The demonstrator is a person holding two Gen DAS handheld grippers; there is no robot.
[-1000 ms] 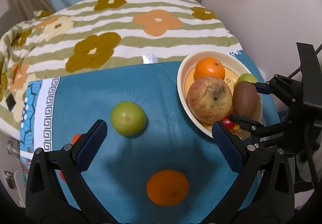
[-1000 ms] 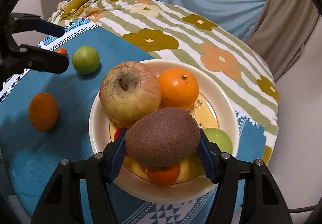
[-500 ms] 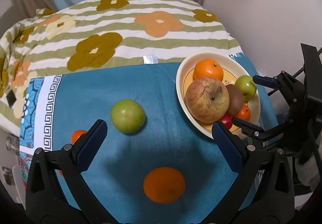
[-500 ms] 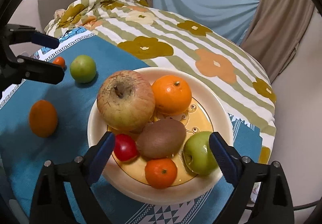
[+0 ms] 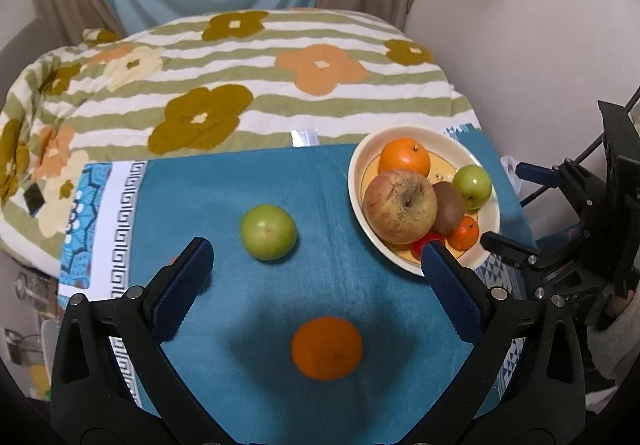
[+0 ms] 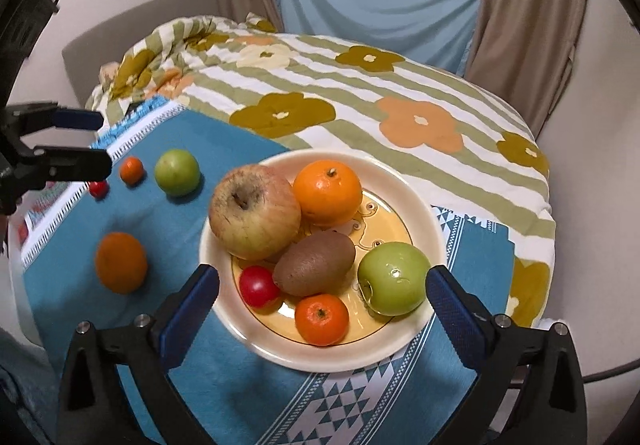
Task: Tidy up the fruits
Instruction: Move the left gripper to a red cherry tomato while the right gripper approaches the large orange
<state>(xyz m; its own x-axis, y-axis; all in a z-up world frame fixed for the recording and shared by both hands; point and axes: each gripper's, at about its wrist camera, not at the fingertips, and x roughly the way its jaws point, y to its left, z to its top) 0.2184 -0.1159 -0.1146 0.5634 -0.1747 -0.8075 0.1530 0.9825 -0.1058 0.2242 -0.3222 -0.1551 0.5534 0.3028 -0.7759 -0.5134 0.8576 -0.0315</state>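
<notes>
Blue cloth [image 6: 192, 385] | brown fuzzy kiwi [image 6: 314, 263] (in bowl [image 6: 424, 213])

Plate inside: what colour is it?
Yellow centre, cream rim on the plate; right wrist view shows it best.

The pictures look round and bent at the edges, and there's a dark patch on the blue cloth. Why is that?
Left wrist view: the fisheye lens bows the striped blanket and blackens the corners; the dark patch around the orange is a soft shadow on the blue cloth, probably from the gripper overhead. Right wrist view: same bowing; a small glare spot on the green apple; the plate looks sharp.
</notes>
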